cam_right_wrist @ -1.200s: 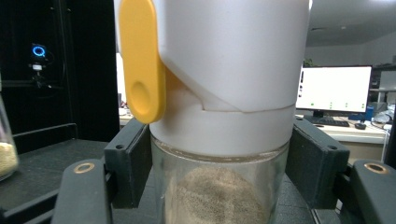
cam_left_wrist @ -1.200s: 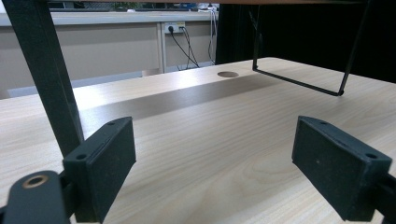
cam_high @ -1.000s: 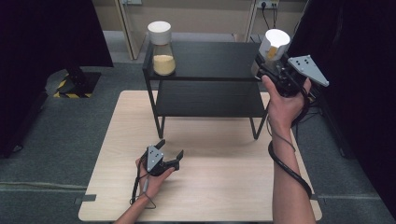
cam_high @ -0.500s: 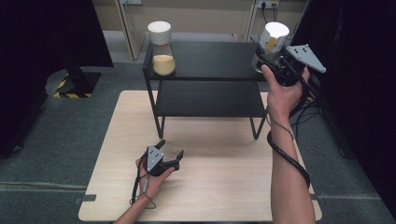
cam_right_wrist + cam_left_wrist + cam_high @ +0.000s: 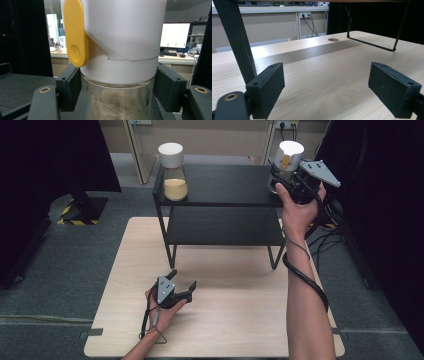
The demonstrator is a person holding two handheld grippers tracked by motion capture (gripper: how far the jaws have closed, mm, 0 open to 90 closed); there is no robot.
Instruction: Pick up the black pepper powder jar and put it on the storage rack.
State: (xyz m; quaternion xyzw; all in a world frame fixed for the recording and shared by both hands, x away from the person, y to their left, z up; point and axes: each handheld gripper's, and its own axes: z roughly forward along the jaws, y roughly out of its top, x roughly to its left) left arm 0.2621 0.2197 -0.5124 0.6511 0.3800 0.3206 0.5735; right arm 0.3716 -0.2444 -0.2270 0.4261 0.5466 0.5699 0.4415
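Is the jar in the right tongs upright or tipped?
Upright: the jar stands vertical between the right tongs, white lid on top.

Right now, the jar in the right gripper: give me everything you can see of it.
The jar is a clear, glass-looking cylinder with a tall white plastic-looking lid, which carries a yellow oval tab on its side. Brownish grainy contents sit inside the clear part. It stands upright at the right end of the black shelf's top. The right gripper is shut on it, one black pad on each side just below the lid. Whether its base rests on the shelf cannot be told.
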